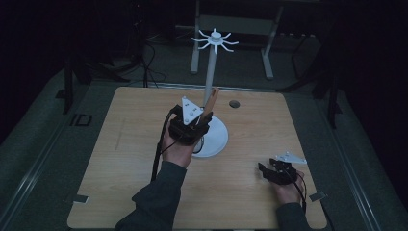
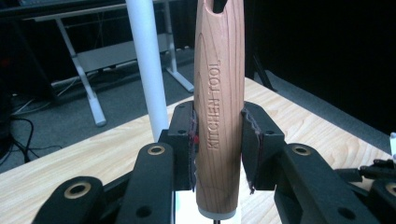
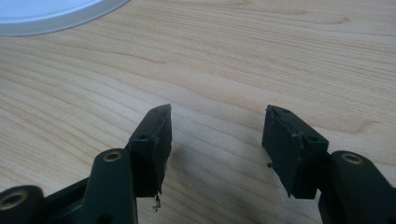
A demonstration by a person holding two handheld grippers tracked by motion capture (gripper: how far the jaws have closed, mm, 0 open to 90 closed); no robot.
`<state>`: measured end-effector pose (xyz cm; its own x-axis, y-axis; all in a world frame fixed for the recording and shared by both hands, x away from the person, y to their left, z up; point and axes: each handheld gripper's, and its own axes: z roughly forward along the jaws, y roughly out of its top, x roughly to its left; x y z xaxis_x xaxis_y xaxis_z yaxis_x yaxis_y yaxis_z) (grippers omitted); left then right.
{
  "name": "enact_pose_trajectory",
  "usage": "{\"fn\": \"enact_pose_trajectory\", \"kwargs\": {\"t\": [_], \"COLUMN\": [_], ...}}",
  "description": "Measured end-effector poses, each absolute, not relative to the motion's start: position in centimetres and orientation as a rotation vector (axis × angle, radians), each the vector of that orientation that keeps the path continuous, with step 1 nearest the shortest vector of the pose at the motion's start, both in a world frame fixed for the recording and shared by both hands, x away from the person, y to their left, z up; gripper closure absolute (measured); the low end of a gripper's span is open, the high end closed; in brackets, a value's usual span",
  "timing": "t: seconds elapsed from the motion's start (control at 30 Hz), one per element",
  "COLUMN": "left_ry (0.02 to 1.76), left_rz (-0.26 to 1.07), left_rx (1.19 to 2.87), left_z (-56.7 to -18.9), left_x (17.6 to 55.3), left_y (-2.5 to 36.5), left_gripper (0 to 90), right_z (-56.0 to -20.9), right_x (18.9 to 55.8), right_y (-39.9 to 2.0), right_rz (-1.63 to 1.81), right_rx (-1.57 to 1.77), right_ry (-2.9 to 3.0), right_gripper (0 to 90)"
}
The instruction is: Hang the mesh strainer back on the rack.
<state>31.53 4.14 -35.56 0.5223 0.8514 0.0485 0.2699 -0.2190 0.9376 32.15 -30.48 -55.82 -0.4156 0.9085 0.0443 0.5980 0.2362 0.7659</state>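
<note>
A wooden handle (image 2: 218, 116) stamped KITCHEN TOOL stands upright, clamped between the pads of the left gripper (image 2: 217, 144) near the middle of the table (image 1: 125, 159). In the high view it rises just beside the white pole (image 1: 210, 72) of a stand whose round base (image 1: 216, 137) lies under the gripper. The pole carries a ring of hooks (image 1: 215, 40) on top. At the near right, the right gripper (image 3: 215, 140) rests low over bare wood, its jaws wide apart with nothing between them
</note>
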Motion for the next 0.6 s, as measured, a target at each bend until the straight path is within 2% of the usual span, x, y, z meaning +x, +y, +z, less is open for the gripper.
{"fn": "enact_pose_trajectory", "kwargs": {"t": [0.6], "left_ry": [0.968], "left_rz": [0.716], "left_rx": [1.686], "left_z": [-34.1], "left_x": [31.6], "left_y": [4.9], "left_gripper": [68.1], "right_z": [-55.8], "right_x": [32.2], "right_y": [-30.5], "right_rz": [1.018], "right_rx": [1.379], "right_ry": [2.102], "right_gripper": [42.1]}}
